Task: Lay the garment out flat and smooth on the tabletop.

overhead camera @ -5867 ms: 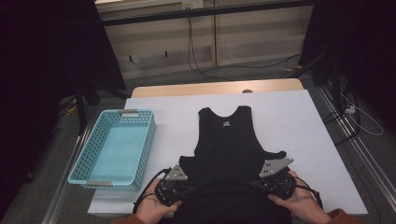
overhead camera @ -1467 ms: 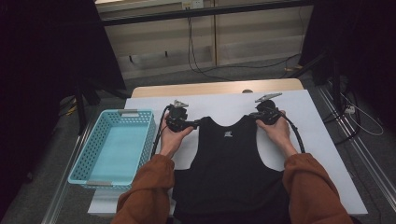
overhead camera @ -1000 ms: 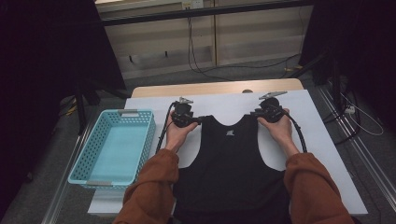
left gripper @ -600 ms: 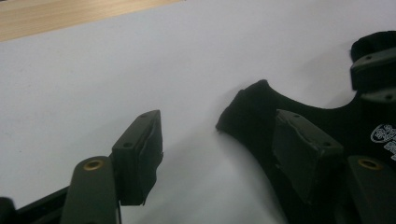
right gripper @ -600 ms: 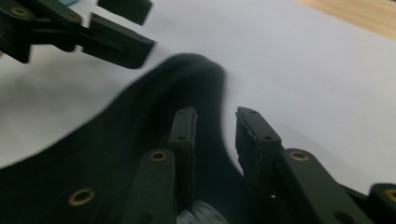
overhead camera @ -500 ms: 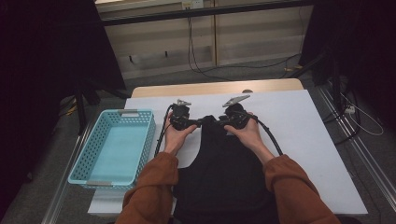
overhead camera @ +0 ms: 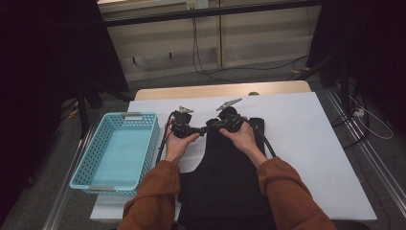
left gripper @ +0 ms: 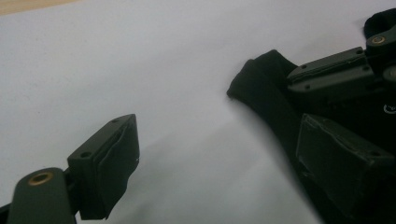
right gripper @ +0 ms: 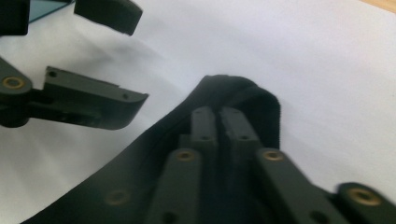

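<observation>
The black vest [overhead camera: 225, 177] lies flat on the white worktop [overhead camera: 306, 139], its shoulder straps at the far end, right under both tools. The right gripper [overhead camera: 221, 124] has its jaws pressed together on a shoulder strap [right gripper: 238, 93], having just closed on it; the fabric loops around the jaw tips. The left gripper [overhead camera: 194, 130] sits just beside it, its jaws wide apart after opening, with only bare worktop between them and the strap [left gripper: 261, 88] touching neither pad. A blue basket [overhead camera: 119, 148] stands well to the left of the left jaws.
</observation>
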Available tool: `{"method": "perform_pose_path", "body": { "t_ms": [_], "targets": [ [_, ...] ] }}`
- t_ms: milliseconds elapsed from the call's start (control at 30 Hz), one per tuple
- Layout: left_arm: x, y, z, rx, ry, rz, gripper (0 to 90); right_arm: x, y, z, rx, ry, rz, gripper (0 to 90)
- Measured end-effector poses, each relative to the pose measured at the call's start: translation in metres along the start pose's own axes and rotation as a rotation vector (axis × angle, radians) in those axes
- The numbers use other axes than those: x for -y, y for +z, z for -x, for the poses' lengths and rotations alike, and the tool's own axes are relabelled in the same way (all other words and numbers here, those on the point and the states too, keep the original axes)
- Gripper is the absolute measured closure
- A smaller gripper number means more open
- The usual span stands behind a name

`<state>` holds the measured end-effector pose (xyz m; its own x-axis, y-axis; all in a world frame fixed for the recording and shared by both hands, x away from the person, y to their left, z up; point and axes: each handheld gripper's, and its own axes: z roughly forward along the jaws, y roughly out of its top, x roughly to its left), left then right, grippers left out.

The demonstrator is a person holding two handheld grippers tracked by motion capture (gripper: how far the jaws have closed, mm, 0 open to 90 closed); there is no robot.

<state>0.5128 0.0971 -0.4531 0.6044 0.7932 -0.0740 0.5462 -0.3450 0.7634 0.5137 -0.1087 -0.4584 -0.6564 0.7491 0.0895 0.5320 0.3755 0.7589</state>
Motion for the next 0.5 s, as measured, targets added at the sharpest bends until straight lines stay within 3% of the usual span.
{"method": "perform_pose_path", "body": {
  "t_ms": [267, 433, 500],
  "targets": [
    [0.001, -0.001, -0.002, -0.009, -0.004, -0.003, 14.1, 0.001, -0.011, 0.016, 0.050, 0.012, 0.025, 90.0],
    [0.002, -0.001, 0.000, -0.005, 0.008, -0.003, 13.9, 0.009, -0.007, 0.024, 0.069, 0.016, -0.002, 90.0],
    [0.002, -0.001, -0.001, -0.012, 0.008, 0.000, 13.7, 0.011, -0.007, 0.025, 0.066, 0.024, 0.011, 89.9]
  ]
}}
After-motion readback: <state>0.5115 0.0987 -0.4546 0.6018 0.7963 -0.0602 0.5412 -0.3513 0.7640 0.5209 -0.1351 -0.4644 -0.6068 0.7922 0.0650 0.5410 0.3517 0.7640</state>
